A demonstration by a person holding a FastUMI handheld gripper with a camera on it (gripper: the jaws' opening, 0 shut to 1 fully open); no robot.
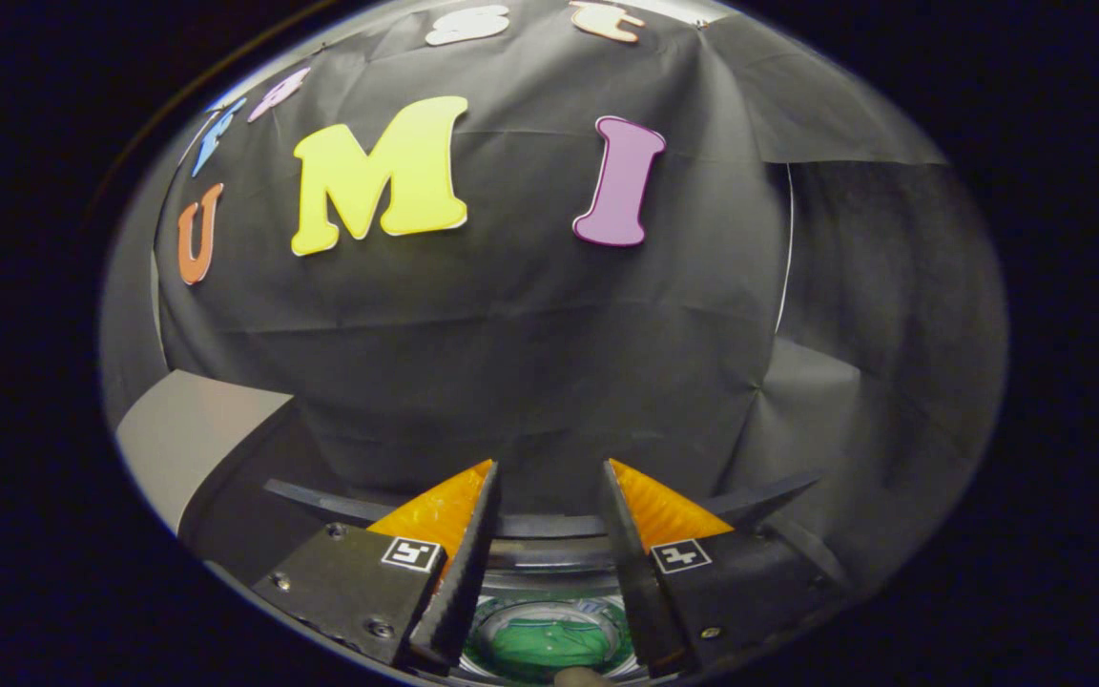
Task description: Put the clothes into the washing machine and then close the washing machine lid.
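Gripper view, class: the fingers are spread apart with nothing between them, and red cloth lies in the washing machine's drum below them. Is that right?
One detail is wrong: the cloth in the drum is green, not red. The gripper view shows it below the fingers, inside the washing machine's round opening. The rest holds: the gripper has its fingers spread apart with nothing between them.

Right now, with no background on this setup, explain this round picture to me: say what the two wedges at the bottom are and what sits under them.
The camera rides on a hand-held gripper that a person carries; it looks forward along the tool. The two wedges are its jaws, standing apart with nothing between them, so it is open and holds nothing. Below and between them you look down into the washing machine, its lid up. Something green, likely clothing, lies in the drum. Beyond the jaws hangs the booth's black cloth wall. A pale panel shows beside the machine.
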